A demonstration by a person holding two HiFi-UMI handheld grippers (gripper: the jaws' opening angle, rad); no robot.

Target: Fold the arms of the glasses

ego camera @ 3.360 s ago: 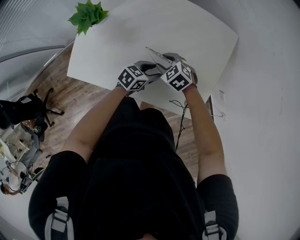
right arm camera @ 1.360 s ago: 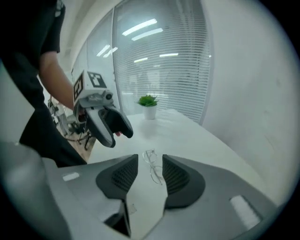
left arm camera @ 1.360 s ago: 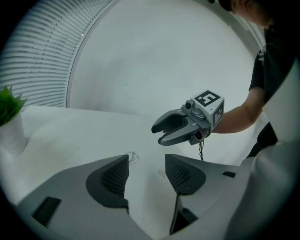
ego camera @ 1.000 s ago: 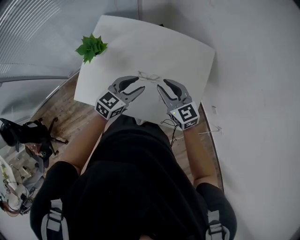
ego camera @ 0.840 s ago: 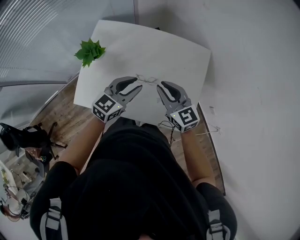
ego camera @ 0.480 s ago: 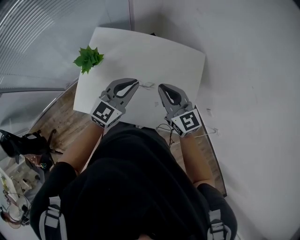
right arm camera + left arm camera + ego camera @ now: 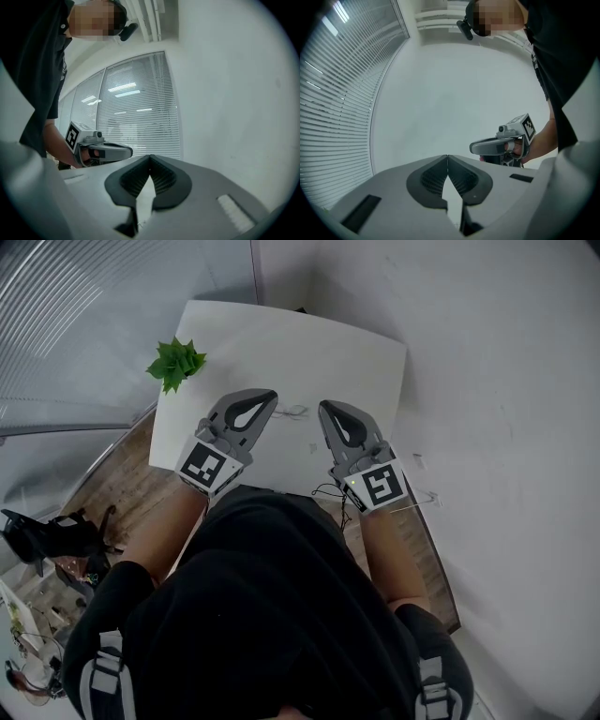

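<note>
The thin-framed glasses point(image 7: 293, 412) lie on the white table point(image 7: 328, 352), between and just beyond the two gripper tips in the head view. My left gripper point(image 7: 267, 396) is held up above the table's near left part, shut with nothing in it. My right gripper point(image 7: 326, 407) hangs level with it to the right, also shut and empty. In the left gripper view my own jaws point(image 7: 447, 157) meet tip to tip, and the right gripper point(image 7: 487, 146) shows off to the side. In the right gripper view the jaws point(image 7: 150, 158) are likewise closed, with the left gripper point(image 7: 115, 151) beyond them.
A small green plant point(image 7: 174, 362) stands at the table's left edge. A white wall point(image 7: 506, 381) runs along the right, window blinds point(image 7: 136, 117) on the left. Wood floor point(image 7: 112, 493) and a cable point(image 7: 330, 491) lie by the table's near edge.
Both grippers have let go of the glasses, risen off the table and closed from open to shut. The glasses stay lying on the table.
</note>
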